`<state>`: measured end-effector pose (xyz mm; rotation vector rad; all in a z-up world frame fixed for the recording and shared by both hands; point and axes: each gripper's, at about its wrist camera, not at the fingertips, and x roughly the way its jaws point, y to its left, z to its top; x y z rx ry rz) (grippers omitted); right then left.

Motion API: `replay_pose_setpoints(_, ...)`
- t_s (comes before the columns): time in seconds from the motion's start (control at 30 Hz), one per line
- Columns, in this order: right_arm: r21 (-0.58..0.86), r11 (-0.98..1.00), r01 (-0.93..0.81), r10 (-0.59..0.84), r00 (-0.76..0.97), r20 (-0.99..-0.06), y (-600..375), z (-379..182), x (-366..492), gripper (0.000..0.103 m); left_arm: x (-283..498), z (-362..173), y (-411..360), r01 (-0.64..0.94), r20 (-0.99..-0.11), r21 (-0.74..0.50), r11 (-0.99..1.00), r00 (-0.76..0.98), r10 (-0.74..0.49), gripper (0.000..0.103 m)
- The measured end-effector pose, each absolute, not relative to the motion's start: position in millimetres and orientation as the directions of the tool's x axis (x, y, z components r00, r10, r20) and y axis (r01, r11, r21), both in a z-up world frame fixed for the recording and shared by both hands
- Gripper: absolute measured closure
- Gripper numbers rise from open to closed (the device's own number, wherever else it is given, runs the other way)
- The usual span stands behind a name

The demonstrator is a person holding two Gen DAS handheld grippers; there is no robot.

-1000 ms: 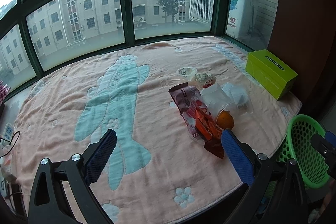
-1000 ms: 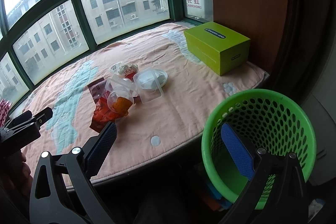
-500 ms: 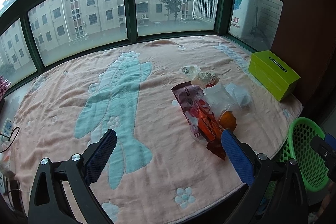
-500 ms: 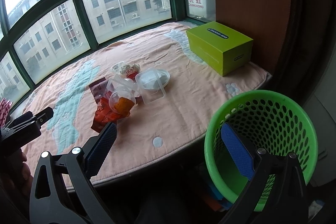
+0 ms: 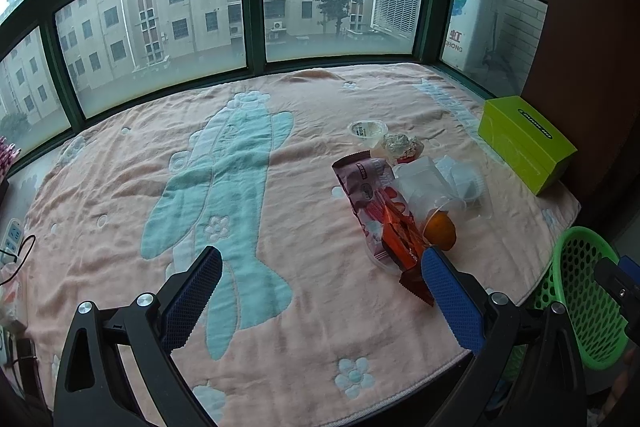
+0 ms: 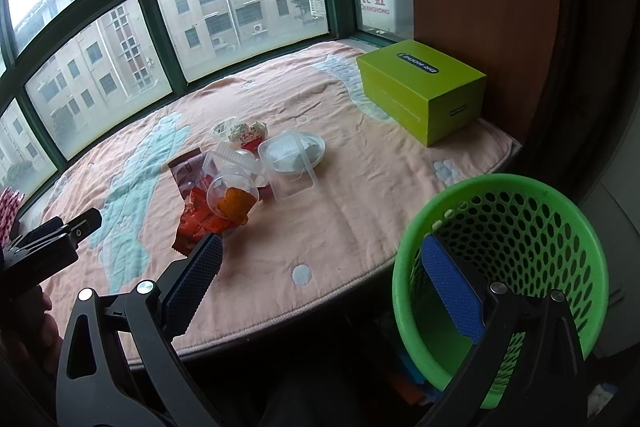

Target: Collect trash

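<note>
Now your left gripper (image 5: 320, 273) hangs wide open and empty over a plush pink blanket (image 5: 120, 187) with a teal cartoon figure and small flower prints. Your right gripper (image 6: 320, 269) is spread just as wide, holding nothing, its right pad over the mouth of the green perforated plastic basket (image 6: 520, 227) that stands just off the blanket's edge.

The trash sits in one touching cluster on the blanket's right half: a crinkled maroon-pink wrapper (image 5: 366, 183), a glossy orange-red wrapper (image 5: 400, 231) partly over it, a clear cup on its side with something orange inside (image 5: 440, 223), clear plastic lidded containers (image 6: 292, 151), a small sealed cup (image 5: 368, 129) and a crumpled foil wrapper (image 5: 402, 145). A smooth lime-green box (image 6: 424, 87) rests well apart, against the brown wall.

Compared with a second ago, your left gripper's view has pulled slightly left, so the basket shows less; the trash itself has not shifted.
</note>
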<state>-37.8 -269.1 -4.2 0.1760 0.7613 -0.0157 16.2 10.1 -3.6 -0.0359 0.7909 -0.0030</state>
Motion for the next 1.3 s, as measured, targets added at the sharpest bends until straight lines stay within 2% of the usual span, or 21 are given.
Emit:
replay_pose_setpoints(0.87,0.14,0.989,0.055,0.059,0.715,-0.697,-266,-7,-11,0.005,40,-1,12,-0.006,-0.715,-0.048,0.999,0.698,-0.03,0.006)
replay_pose_setpoints(1.3,0.135,0.99,-0.039,0.125,0.692,-0.711,-241,-13,18,0.005,63,0,36,-0.059,-0.711,-0.058,0.997,0.703,0.0,0.006)
